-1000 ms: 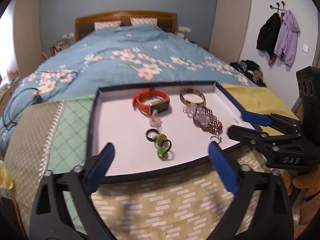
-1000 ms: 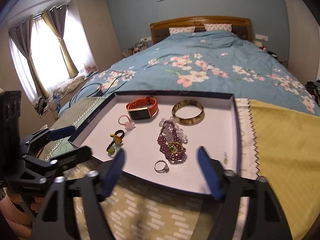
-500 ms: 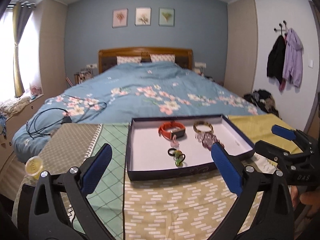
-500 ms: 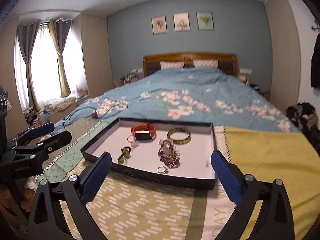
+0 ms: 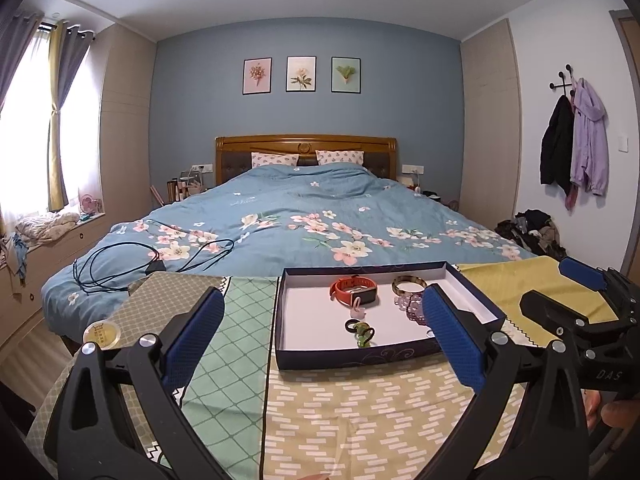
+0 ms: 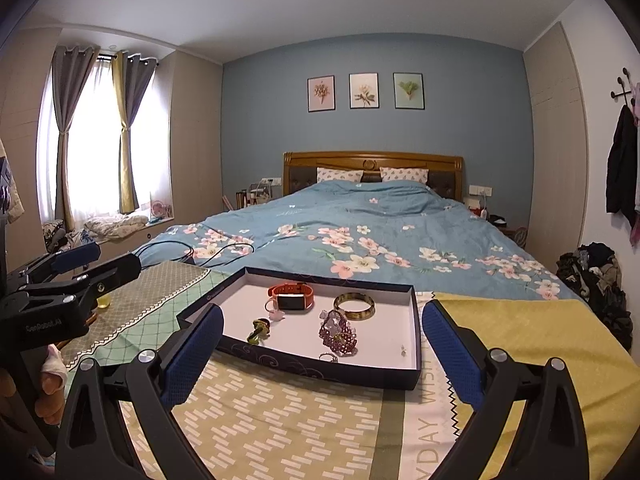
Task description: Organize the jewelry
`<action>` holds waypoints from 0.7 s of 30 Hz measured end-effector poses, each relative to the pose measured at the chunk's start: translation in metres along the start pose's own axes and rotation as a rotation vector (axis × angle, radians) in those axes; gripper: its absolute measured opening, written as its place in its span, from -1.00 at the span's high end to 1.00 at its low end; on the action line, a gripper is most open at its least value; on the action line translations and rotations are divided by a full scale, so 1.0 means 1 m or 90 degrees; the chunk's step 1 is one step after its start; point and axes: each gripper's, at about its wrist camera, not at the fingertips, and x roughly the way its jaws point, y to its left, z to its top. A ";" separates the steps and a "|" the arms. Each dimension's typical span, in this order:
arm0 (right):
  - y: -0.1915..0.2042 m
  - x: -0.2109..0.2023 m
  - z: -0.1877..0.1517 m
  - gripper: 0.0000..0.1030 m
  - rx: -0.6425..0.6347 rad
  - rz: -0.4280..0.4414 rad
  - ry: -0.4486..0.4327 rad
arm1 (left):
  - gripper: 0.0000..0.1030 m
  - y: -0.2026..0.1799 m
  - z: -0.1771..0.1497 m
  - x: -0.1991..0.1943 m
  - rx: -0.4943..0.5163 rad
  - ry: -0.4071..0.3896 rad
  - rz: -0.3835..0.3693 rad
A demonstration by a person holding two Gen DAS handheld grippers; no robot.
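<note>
A dark blue tray (image 5: 360,356) (image 6: 304,356) with a white floor sits on patterned cloths at the foot of the bed. In it lie an orange watch (image 5: 352,290) (image 6: 292,296), a gold bangle (image 5: 409,284) (image 6: 354,306), a purple bead bracelet (image 6: 338,334), a green and black hair tie (image 5: 362,330) (image 6: 259,327), a pink charm (image 5: 357,310) and a small silver ring (image 6: 328,357). My left gripper (image 5: 320,340) and my right gripper (image 6: 320,354) are both open and empty, held back from the tray's near edge.
The blue floral bed (image 5: 312,216) lies behind the tray, with black cables (image 5: 120,264) on its left. A small round yellow tin (image 5: 101,334) sits on the left cloth. A yellow cloth (image 6: 532,344) lies to the right. Clothes are piled on the floor at right (image 5: 532,232).
Both grippers have pulled back and tilted up from close over the tray, so the whole room now shows. The jewelry has not moved.
</note>
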 end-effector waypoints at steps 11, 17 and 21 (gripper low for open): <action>0.000 -0.020 0.001 -0.86 0.008 -0.024 -0.039 | -0.89 -0.006 0.002 -0.019 0.007 -0.021 0.005; -0.001 -0.025 0.000 -0.86 0.010 -0.032 -0.046 | -0.89 -0.007 0.003 -0.023 0.007 -0.023 0.007; -0.001 -0.027 0.000 -0.86 0.012 -0.038 -0.048 | -0.89 -0.008 0.003 -0.025 0.007 -0.025 0.007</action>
